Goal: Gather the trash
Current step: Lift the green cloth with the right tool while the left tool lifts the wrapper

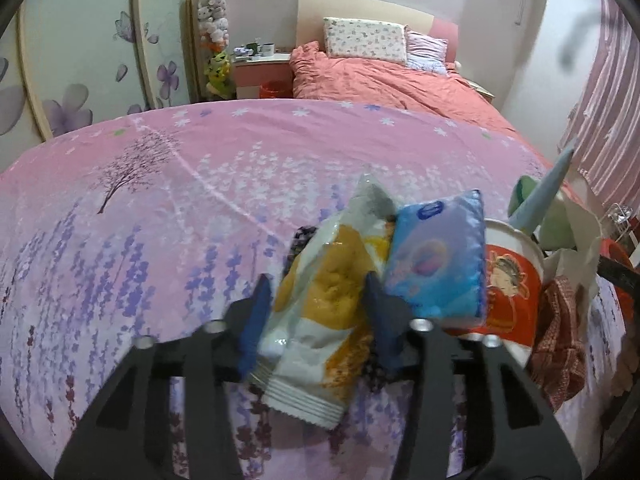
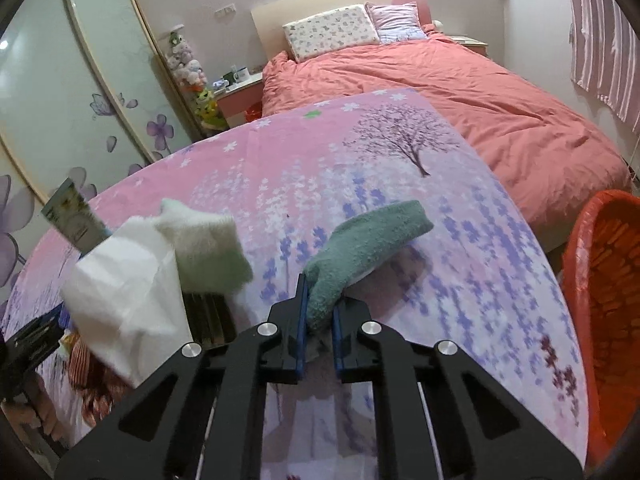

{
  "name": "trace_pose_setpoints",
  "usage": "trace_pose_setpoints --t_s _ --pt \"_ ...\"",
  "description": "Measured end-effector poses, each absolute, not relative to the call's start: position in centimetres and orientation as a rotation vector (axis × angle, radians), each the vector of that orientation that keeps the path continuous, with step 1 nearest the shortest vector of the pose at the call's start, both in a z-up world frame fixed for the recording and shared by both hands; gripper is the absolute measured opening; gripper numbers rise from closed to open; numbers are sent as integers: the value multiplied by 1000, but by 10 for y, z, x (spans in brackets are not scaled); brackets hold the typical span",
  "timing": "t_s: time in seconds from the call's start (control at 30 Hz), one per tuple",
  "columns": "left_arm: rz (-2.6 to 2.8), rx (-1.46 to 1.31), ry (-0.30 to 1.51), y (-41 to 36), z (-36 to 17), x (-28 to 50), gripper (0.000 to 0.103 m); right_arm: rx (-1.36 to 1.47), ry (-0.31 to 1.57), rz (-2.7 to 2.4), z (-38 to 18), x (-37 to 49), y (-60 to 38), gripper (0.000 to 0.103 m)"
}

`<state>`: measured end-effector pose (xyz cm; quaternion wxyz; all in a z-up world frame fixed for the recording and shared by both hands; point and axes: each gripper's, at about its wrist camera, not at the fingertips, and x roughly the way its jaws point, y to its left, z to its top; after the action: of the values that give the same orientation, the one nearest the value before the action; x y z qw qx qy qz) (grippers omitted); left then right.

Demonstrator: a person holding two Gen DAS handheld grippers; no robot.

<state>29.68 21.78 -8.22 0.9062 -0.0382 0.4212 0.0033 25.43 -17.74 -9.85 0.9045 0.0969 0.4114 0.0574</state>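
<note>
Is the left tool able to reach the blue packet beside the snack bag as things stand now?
Probably not yet: the left tool straddles the snack bag, and the blue packet lies outside its right finger.

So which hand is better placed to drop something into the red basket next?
Right. The right gripper is already shut on the teal cloth, and the red basket sits just beside it. The left gripper only straddles the snack bag.

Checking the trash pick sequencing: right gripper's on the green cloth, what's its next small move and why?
Probably lift and carry it right, toward the orange basket. The right gripper is already clamped on the near end of the teal cloth, whose far end lies on the floral sheet; the basket sits open at the table's right edge.
</note>
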Motion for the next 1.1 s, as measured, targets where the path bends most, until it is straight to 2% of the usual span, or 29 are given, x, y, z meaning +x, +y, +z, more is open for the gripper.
trace_pose_setpoints --t_s 0.07,0.2,0.4,0.53,0.6,0.7,1.1 --pt "5 -91 877 219 -83 299 58 184 856 102 -99 252 -179 10" --pt "-29 -98 875 215 -84 296 44 161 866 86 -102 252 -177 11" --pt "-52 -70 883 204 -84 289 44 143 871 73 -104 253 -174 13" --pt "-64 -87 853 205 -81 281 19 139 872 79 -105 250 -175 11" --pt "-70 -98 838 207 -77 274 14 139 868 84 -103 243 -177 11" --pt "-67 -105 823 209 -69 266 10 123 847 92 -96 234 -177 11" --pt "-90 -108 746 192 -18 237 10 108 780 106 -68 205 -188 11"
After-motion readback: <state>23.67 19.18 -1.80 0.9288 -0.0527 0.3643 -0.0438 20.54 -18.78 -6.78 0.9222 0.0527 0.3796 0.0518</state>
